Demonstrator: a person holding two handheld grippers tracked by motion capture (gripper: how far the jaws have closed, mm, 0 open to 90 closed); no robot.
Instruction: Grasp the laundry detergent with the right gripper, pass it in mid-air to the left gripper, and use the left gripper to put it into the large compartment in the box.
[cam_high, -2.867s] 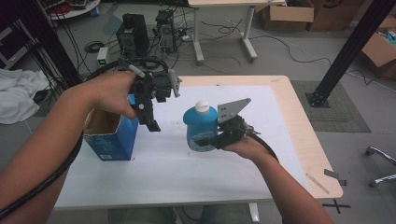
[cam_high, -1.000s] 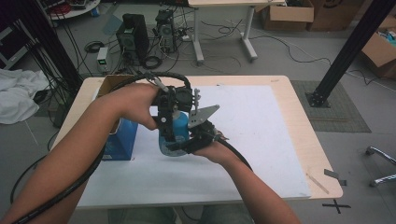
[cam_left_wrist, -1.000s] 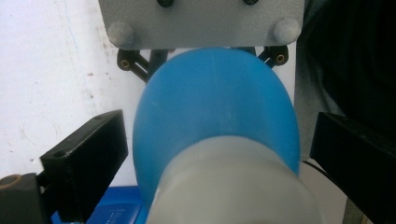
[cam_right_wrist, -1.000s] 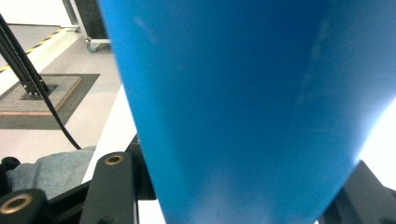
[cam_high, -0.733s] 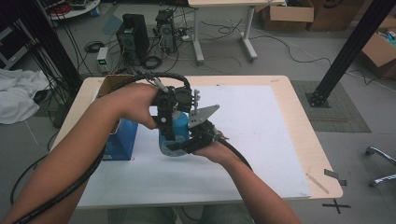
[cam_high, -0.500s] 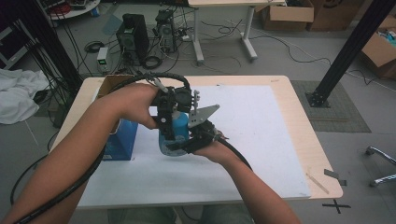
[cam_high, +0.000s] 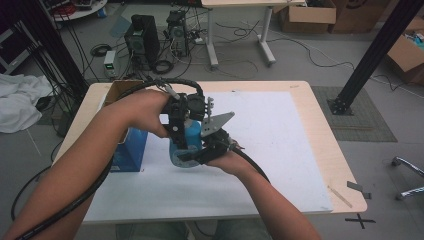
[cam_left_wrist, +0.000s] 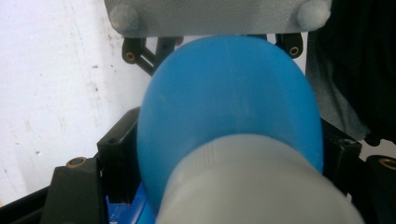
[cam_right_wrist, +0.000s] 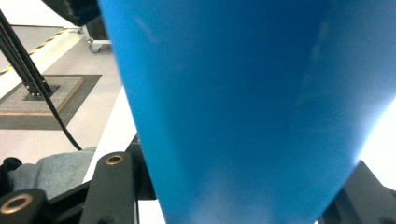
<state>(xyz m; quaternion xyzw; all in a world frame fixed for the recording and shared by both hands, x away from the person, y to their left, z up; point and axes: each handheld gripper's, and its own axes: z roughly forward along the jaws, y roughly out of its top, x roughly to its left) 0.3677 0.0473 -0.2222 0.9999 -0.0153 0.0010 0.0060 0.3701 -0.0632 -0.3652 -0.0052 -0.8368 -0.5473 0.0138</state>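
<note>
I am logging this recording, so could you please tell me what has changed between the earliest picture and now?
The right gripper carried the blue bottle leftward toward the blue box; the left gripper came down over its white cap. Both now close on the bottle. The box stayed put.

Dim, even overhead light; both gripper views blur close up.

A blue plastic bottle (cam_high: 184, 145) with a whitish cap (cam_left_wrist: 252, 186) stands roughly upright over the white mat, at nine o'clock of the table's centre, clamped between both grippers.
</note>
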